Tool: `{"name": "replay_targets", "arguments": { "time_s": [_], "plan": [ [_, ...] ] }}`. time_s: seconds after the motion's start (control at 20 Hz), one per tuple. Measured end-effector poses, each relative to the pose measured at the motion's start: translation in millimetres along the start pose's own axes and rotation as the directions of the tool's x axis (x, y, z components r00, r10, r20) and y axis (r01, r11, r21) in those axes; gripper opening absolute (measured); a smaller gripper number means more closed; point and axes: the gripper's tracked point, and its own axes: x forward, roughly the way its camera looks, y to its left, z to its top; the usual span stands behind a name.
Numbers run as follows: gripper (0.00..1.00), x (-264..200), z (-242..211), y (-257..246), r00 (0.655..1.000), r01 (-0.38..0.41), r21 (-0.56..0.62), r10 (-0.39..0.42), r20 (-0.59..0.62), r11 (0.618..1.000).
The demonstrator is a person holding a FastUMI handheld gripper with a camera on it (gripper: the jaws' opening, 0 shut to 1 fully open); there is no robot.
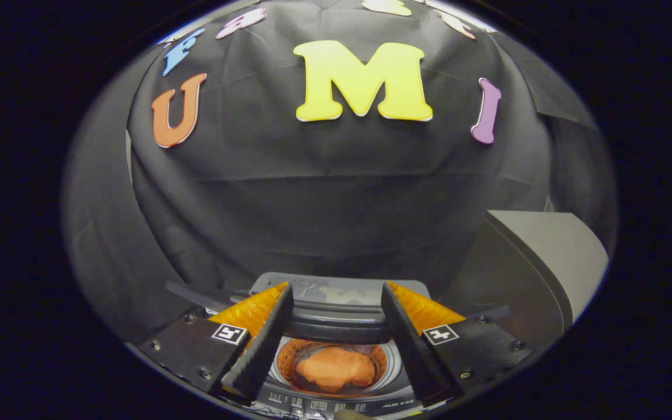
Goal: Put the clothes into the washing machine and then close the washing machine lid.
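Observation:
I look down on a small top-loading washing machine [336, 402], whose control strip runs along its near side. An orange piece of clothing [333, 368] lies bunched inside the round drum [391, 364], below and between my two fingers. A grey lid panel [336, 291] stands up behind the drum opening, level with my fingertips. My gripper [336, 289] hovers above the machine, open, with a wide gap and nothing held between its fingers. I cannot tell how far the lid is tilted.
A large grey box-like cabinet [540, 262] stands close on the right of the machine. Black cloth [324, 204] hangs as a wall right behind the machine and wraps round to the left.

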Motion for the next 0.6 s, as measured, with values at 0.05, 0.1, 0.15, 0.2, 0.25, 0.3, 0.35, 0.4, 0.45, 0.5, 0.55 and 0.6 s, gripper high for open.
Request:
{"name": "replay_targets", "arguments": {
  "time_s": [0.05,0.1,0.15,0.2,0.25,0.3,0.35,0.4,0.45,0.5,0.55,0.6],
  "plan": [
    [0.96,-2,-10,0,1.000,0.001,-0.003,-0.002,-0.022,1.000],
    [0.96,-2,-17,-4,0.999,0.012,-0.005,-0.012,-0.033,1.000],
    [0.96,-3,-25,-7,0.999,0.023,-0.002,-0.023,-0.049,1.000],
    [0.96,-3,-34,-7,0.997,0.024,0.005,-0.023,-0.071,1.000],
    [0.96,-3,-44,-7,0.995,0.024,0.009,-0.023,-0.102,1.000],
    [0.97,-2,-50,-6,0.992,0.022,0.007,-0.021,-0.125,1.000],
    [0.97,-2,-57,-5,0.990,0.022,0.003,-0.021,-0.142,1.000],
    [0.97,-2,-60,-4,0.988,0.019,0.001,-0.019,-0.150,1.000],
    [0.97,-2,-62,-3,0.988,0.017,0.000,-0.017,-0.154,1.000],
    [0.97,-2,-62,-3,0.988,0.017,0.002,-0.016,-0.153,1.000],
    [0.97,-4,-62,-1,0.987,0.015,0.003,-0.014,-0.158,1.000],
    [0.97,-5,-62,0,0.987,0.013,0.002,-0.013,-0.159,1.000]
  ]
}}
